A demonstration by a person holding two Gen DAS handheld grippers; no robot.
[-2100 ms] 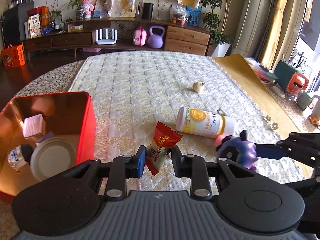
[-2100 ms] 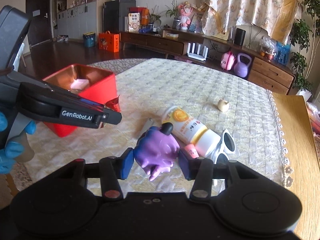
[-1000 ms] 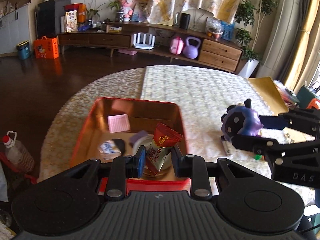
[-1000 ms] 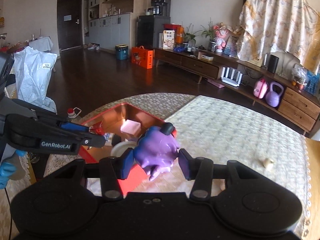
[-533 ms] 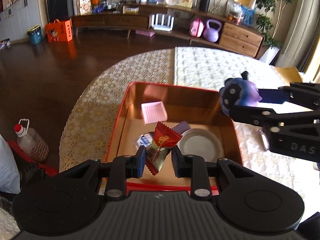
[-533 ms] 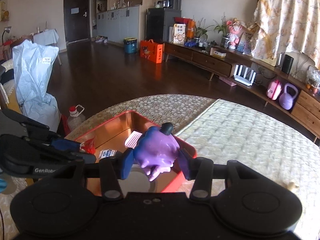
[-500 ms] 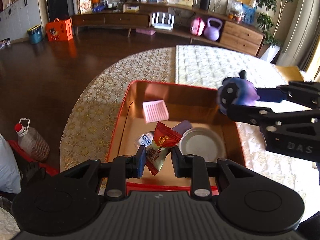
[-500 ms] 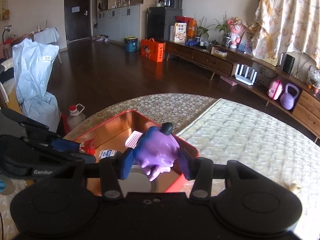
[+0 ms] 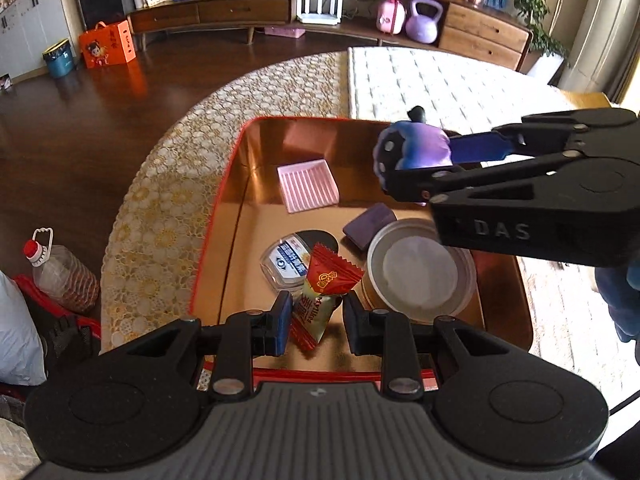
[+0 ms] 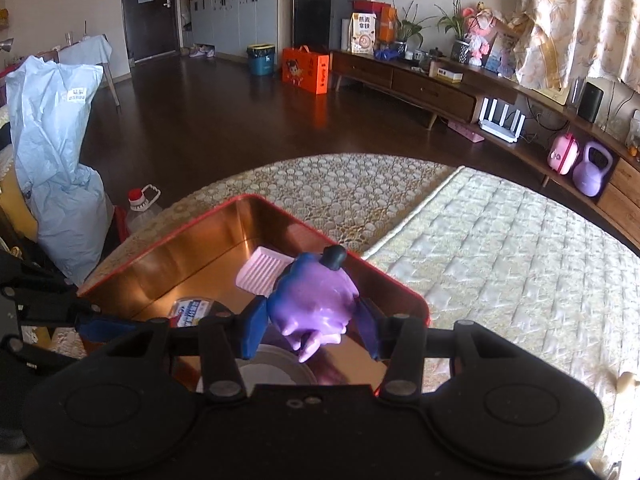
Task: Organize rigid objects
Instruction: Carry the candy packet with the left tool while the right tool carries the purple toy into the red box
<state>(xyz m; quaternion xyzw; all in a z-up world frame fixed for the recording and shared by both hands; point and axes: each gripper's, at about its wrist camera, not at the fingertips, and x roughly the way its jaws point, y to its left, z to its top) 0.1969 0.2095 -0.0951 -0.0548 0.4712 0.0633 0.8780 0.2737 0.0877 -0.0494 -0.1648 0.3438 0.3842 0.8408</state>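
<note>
Both loads hang over the open red metal tin with the coppery inside point(image 9: 224, 216), which sits near the rounded edge of the table point(image 9: 168, 184) on its lace-patterned cloth. What the coming release turns on is that the tin's floor lies straight below each load, inside the walls.

The left hand-held gripper point(image 9: 316, 322) is narrowed onto a red-and-gold foil sweet wrapper point(image 9: 320, 296), its blue pads pinching the wrapper's lower half. The wrapper's long axis runs up and away from the jaws, red top leaning toward the tin's middle. It hangs just inside the near wall, above a clear round lidded pot with a blue label point(image 9: 286, 266) and beside a large round white-topped tin lid point(image 9: 420, 270). A let-go here should land it on the near part of the floor.

The right hand-held gripper point(image 10: 310, 330) holds a purple soft-looking toy figure with a dark knob on top point(image 10: 316, 296) at mid width, pads pressed on both flanks, knob pointing up and away. In the left wrist view this toy point(image 9: 416, 148) hangs over the tin's far right part, close to the right wall and above a small dark purple block point(image 9: 370, 226). A pink ribbed rectangular tray point(image 9: 308, 186) lies toward the far wall, to the toy's left.

I judge the toy the riskier drop, since it sits nearer a wall than the wrapper does.
</note>
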